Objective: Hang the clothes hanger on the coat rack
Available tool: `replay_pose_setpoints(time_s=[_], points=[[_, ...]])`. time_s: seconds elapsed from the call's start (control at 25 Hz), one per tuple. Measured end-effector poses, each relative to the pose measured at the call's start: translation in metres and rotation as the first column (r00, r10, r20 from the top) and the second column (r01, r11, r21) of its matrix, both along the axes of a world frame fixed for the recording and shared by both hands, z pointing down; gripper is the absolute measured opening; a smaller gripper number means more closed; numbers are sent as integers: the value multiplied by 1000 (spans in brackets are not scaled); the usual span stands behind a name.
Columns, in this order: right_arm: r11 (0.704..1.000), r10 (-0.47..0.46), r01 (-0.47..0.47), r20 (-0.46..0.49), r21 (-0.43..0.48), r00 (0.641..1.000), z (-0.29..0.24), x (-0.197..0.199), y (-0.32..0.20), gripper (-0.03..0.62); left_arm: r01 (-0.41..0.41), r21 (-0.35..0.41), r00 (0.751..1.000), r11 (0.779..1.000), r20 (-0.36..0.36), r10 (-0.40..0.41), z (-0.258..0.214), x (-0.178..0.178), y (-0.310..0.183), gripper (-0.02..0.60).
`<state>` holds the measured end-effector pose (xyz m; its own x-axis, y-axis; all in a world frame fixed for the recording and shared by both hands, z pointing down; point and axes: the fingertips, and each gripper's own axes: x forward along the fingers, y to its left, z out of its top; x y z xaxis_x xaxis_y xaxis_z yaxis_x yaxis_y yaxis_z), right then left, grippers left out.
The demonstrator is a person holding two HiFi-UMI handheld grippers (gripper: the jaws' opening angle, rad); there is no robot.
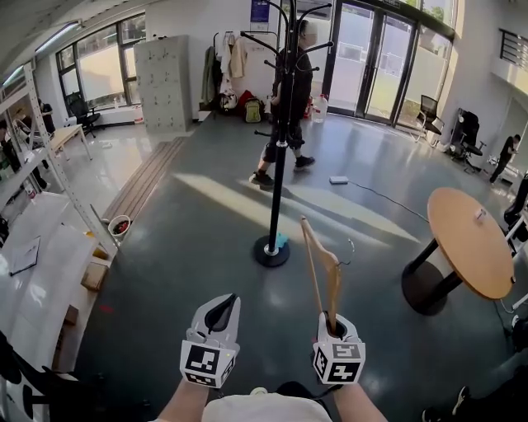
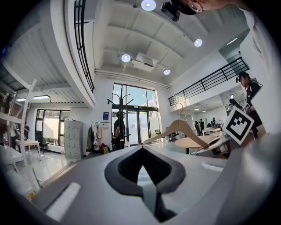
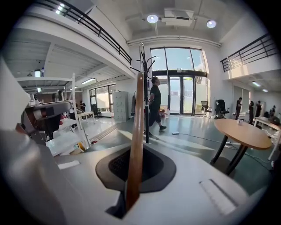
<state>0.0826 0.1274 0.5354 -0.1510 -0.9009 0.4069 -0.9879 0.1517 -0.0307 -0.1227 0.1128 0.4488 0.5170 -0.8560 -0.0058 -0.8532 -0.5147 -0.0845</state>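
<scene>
Near side of black coat rack (image 1: pixel 279 148): right tool (image 1: pixel 332 318) clamped on wooden clothes hanger (image 1: pixel 320 262); left tool (image 1: pixel 219 313) together, empty.

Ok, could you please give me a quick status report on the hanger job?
Left gripper shut, empty. Right gripper shut on wooden hanger, not yet hung. Coat rack ahead; person just beyond it.

- No word, number or brand can be read.
- A blue sign (image 1: pixel 260 10) is seen on the wall just left of the top of the coat rack (image 1: pixel 279 124); its print cannot be made out.
- Only square patterns, no letters, are borne by the cubes of the left gripper (image 1: pixel 221 309) and the right gripper (image 1: pixel 332 323).
</scene>
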Motion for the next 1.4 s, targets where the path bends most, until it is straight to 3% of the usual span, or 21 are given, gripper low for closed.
replay_pose_setpoints(time_s=[0.36,0.6,1.2,1.4], points=[[999,15,-14,6,-39,1000,10,-2,-18,28,16,-36,1000,999,-11,-16,10,-15,-16,0],[999,18,-17,19,-41,1000,11,7,-55,28,32,-52,999,998,-12,-32,17,-14,-54,0],[998,-13,15,26,-59,1000,5,73,-252,28,101,-43,995,994,0,-101,1,34,-236,0],[1000,-17,17,25,-25,1000,-1,100,-317,28,123,-19,992,992,-5,-123,-6,55,-296,0]])
